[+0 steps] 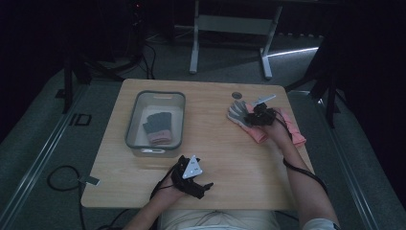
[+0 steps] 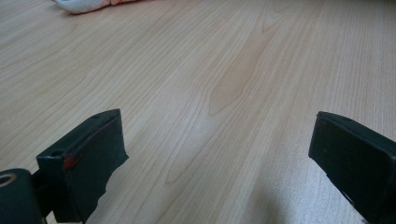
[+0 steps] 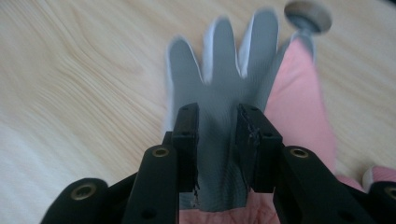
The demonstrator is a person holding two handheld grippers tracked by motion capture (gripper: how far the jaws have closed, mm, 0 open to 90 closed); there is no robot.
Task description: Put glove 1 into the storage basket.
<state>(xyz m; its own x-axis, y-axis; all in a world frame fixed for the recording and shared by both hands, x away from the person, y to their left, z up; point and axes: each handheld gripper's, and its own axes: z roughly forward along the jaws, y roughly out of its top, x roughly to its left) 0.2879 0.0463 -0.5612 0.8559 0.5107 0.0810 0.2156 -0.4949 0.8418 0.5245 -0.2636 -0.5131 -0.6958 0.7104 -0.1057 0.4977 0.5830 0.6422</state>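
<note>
A grey glove (image 1: 237, 112) with a pink cuff lies palm-flat at the table's right side, partly over another pink glove (image 1: 293, 127). My right gripper (image 1: 258, 115) hovers right over it. In the right gripper view the jaws (image 3: 218, 112) stand a narrow gap apart astride the grey glove's (image 3: 219, 70) palm, with fabric showing between them; the pads do not visibly pinch it. Pink cloth (image 3: 299, 93) lies to the right. My left gripper (image 1: 196, 175) rests near the front edge, its jaws (image 2: 217, 121) wide open over bare wood.
A clear plastic bin (image 1: 129, 124) at the table's left holds one grey glove with a pink cuff (image 1: 158, 127). A round grommet (image 1: 237, 95) sits in the tabletop just beyond the gloves. A glove's edge (image 2: 88, 3) shows far off in the left gripper view.
</note>
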